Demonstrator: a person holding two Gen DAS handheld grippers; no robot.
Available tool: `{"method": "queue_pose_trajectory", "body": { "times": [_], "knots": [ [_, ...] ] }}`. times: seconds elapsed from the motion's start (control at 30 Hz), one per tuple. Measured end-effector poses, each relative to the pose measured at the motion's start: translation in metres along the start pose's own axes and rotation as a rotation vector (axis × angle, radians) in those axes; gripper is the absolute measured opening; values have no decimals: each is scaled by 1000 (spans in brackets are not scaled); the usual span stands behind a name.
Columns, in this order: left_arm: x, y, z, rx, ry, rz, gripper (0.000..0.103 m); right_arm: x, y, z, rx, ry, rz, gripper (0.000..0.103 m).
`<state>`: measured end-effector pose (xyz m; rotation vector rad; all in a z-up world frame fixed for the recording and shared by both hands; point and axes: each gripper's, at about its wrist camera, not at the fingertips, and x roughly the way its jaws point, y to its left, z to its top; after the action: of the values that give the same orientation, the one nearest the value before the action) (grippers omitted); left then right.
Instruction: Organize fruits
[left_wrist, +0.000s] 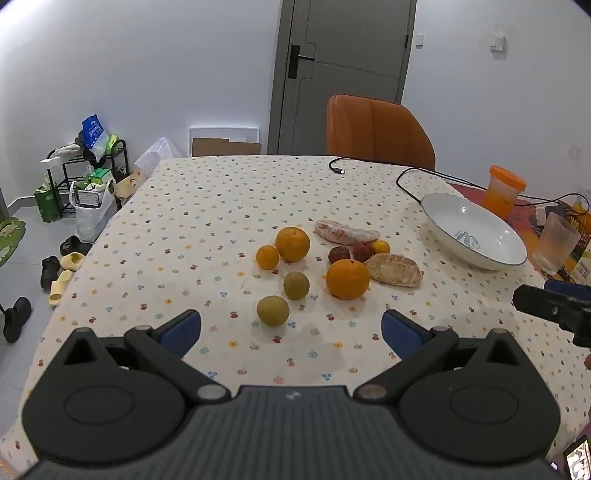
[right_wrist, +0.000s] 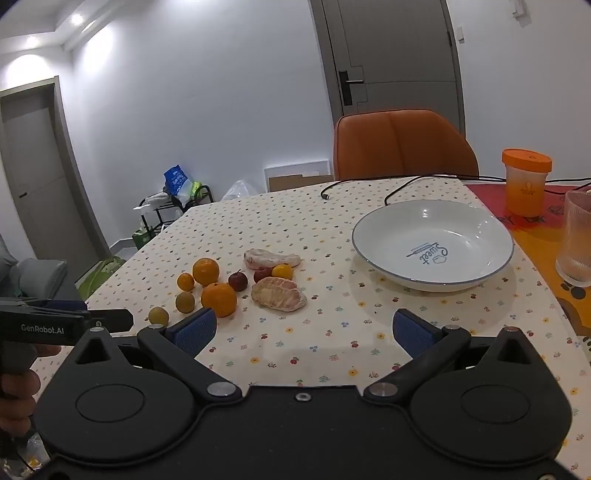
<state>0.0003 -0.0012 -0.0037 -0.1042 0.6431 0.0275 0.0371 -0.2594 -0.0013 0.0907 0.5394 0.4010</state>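
We held both grippers above the near edge of the table (left_wrist: 184, 206), and nothing was in either of them. The left gripper (left_wrist: 291, 330) had its blue pads spread wide, and so did the right gripper (right_wrist: 304, 330).

The fruit lay loose in a cluster on the dotted cloth, well apart from the white bowl (right_wrist: 369, 225), which stood empty to the right. Nearest our left gripper sat a small green fruit (left_wrist: 273, 311), with a second one just behind it. Beyond those were a big orange (left_wrist: 347, 278), another orange (left_wrist: 292, 244), a small orange one, two dark red fruits, and two peeled pomelo pieces (left_wrist: 394, 270).

We judged the risks to lie in the crowding. The round fruits could roll if a pad nudged them, and the cloth gave them nothing to stop against. The pomelo pieces looked soft, so a hard squeeze might crush them. The drinking glass (right_wrist: 576, 240) stood near the bowl, and a careless swing of the right gripper could knock it over.
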Motion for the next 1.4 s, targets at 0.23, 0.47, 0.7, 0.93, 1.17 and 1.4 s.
{"method": "queue_pose_trajectory", "body": {
  "times": [0.23, 0.47, 0.7, 0.93, 1.17, 1.4],
  "knots": [
    [0, 0, 0, -1, 0, -1, 103, -1, -1, 0, 0, 0, -1, 103],
    [0, 0, -1, 2, -1, 0, 103, -1, -2, 0, 5, 6, -5, 103],
    [0, -2, -1, 6, -2, -2, 103, 0, -3, 0, 8, 8, -9, 103],
    [0, -2, 0, 7, 1, -3, 103, 0, -3, 0, 10, 9, -11, 103],
    [-2, -4, 2, 10, 1, -6, 103, 0, -5, -1, 14, 10, -13, 103],
    [-2, -4, 1, 10, 2, -5, 103, 0, -5, -1, 15, 11, -13, 103]
  ]
}}
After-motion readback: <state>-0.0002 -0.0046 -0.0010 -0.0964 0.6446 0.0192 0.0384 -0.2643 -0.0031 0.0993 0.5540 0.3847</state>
